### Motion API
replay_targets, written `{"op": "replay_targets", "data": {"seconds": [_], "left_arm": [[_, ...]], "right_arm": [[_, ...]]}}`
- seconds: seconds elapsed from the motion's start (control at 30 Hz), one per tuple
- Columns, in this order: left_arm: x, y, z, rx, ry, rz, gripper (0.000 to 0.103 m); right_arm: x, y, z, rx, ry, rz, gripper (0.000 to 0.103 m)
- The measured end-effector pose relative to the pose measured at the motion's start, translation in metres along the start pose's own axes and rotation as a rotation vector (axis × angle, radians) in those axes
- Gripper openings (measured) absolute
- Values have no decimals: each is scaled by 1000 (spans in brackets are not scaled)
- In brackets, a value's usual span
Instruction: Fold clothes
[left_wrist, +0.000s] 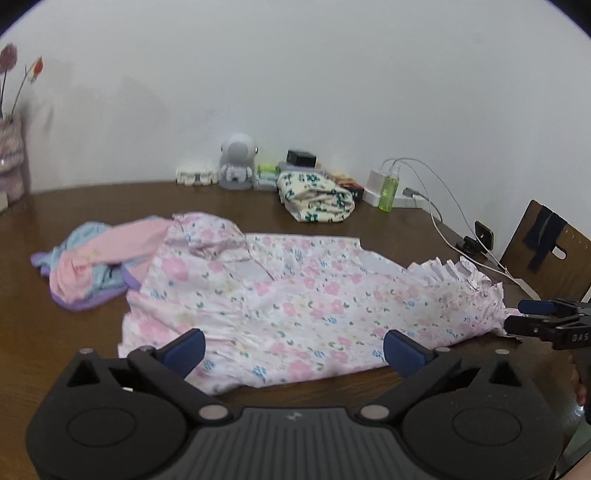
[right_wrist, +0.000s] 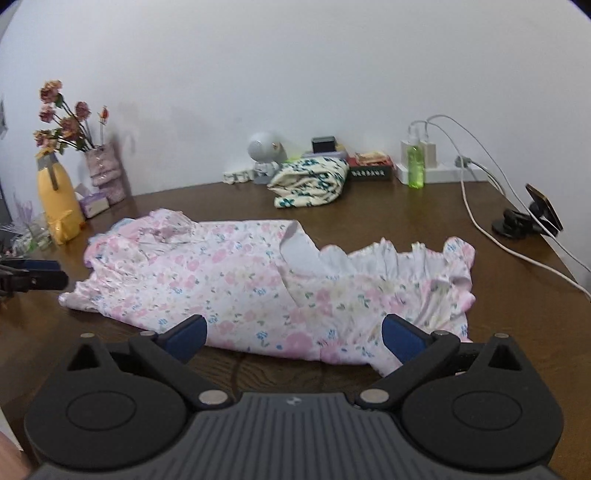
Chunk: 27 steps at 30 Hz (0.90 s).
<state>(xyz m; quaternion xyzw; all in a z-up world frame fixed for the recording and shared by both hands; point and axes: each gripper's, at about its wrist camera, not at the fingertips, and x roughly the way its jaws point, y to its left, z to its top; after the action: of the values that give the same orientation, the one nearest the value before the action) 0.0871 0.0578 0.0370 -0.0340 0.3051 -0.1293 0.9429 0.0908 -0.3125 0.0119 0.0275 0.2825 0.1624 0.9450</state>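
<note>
1. One pink floral dress spread out flat-ish across the middle of the brown counter, ruffled hem bunched up at the right end, one flap folded over to show the pale inside.
2. Left claw hovering low at the near edge of the dress, blue pads wide apart, nothing between them.
3. Right claw same deal over the near edge toward the ruffle side, pads spread wide, gripping nothing. Also visible side-on at the right edge of the left wrist view, just beside the ruffled hem; can't tell from there whether touching the fabric.
4. Pink, blue and purple garment crumpled just left of the dress, partly tucked under its far left corner.
5. Cream cloth with dark green flowers rolled into a lump farther back, well apart from the dress.
6. Along the wall: small white robot figure, black box, green bottle, white charger with cables trailing off to the right.
7. Phone on a little black stand near the right edge of the counter.
8. Far left: yellow bottle and a vase of dried flowers.
</note>
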Motion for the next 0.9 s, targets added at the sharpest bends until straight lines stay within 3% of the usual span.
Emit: {"op": "replay_targets", "data": {"seconds": [0.3,0.57,0.8,0.9], "left_arm": [[12,-11,5,26,38,40,103],[47,-14,60,212,80,69,103],[98,-10,114,345,157,57,103],[138,-4,136,388,238,19,100]], "right_arm": [[-1,-9,4,43,-10,-9,103],[4,-47,-1,152,69,90,103],[15,-96,72,-40,107,20,103],[49,-121,104,-106,228,36,103]]}}
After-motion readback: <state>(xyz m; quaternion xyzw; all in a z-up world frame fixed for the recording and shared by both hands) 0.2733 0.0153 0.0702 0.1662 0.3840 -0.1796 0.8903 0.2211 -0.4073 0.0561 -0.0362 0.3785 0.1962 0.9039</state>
